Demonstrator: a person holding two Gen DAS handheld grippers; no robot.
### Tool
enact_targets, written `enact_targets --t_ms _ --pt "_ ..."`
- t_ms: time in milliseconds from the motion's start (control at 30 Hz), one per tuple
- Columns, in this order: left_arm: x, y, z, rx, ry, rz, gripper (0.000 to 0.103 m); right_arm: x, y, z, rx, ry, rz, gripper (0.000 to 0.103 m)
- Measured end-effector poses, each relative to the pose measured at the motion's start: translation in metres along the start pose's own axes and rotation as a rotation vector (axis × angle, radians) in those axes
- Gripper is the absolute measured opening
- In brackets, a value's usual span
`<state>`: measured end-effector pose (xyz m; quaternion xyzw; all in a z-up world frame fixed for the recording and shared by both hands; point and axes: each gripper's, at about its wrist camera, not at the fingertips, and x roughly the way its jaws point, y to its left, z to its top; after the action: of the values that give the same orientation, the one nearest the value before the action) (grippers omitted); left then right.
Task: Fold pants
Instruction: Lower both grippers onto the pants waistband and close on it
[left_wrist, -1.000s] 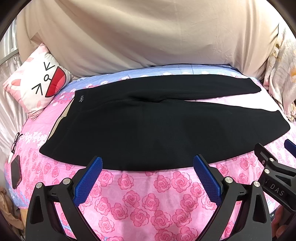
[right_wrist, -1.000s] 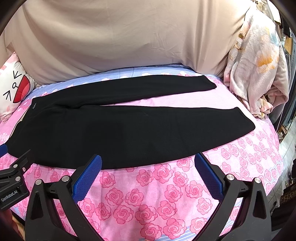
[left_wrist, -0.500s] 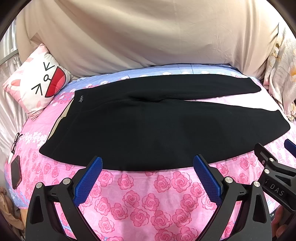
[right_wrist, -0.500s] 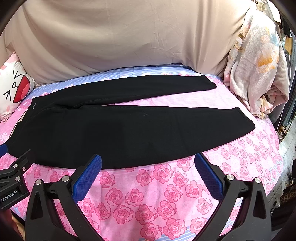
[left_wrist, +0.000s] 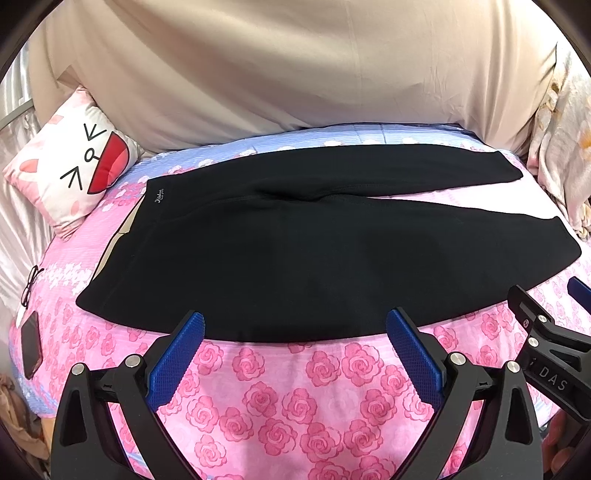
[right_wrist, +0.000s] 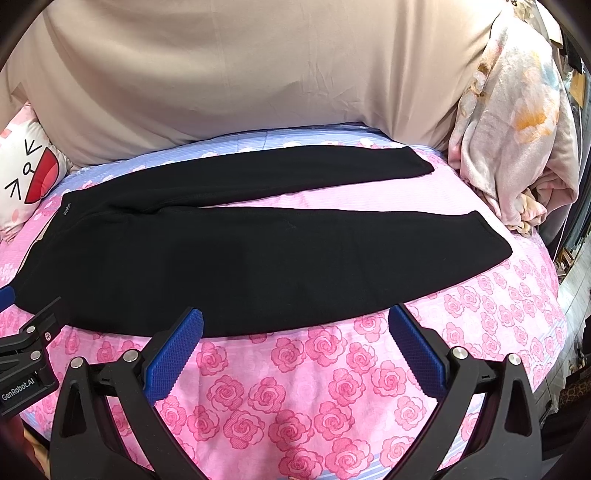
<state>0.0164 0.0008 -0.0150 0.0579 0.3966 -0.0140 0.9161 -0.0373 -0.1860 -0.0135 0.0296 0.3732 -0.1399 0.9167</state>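
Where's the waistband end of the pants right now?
In the left wrist view, the waistband lies at the left end of the pants, nearest the cat-face pillow, with the legs stretching right across the rose bedsheet.

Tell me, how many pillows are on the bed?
1. The pillow with the cartoon face sits at the bed's left end, beyond the waistband of the pants. Others may hide out of view.
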Motion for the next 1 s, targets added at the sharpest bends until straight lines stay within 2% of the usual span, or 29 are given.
enact_targets --t_ms 267,400,467,533,667,833,900,1000 --pt "0.022 0.000 0.011 -0.003 0.026 0.005 0.097 0.024 -0.017 0.006 0.018 0.030 -0.003 0.098" --pt "0.036 0.004 0.025 -0.009 0.028 0.015 0.097 0.042 -0.037 0.024 0.037 0.047 0.029 0.098" --pt "0.044 0.009 0.035 -0.004 0.016 0.021 0.097 0.053 -0.056 0.045 0.051 0.032 0.061 0.098" --pt "0.057 0.021 0.052 -0.010 -0.002 0.026 0.097 0.068 -0.082 0.077 0.068 -0.010 0.057 0.098" --pt "0.091 0.053 0.093 -0.035 -0.010 0.025 0.097 0.130 -0.131 0.154 0.010 -0.034 0.027 0.098" --pt "0.143 0.106 0.146 -0.077 -0.010 0.104 0.097 0.227 -0.205 0.226 0.013 0.027 -0.038 0.098" --pt "0.161 0.123 0.160 -0.083 -0.006 0.126 0.097 0.265 -0.231 0.250 0.056 0.071 -0.012 0.098" --pt "0.191 0.151 0.177 -0.122 0.023 0.162 0.097 0.301 -0.249 0.273 0.040 0.075 -0.016 0.098"
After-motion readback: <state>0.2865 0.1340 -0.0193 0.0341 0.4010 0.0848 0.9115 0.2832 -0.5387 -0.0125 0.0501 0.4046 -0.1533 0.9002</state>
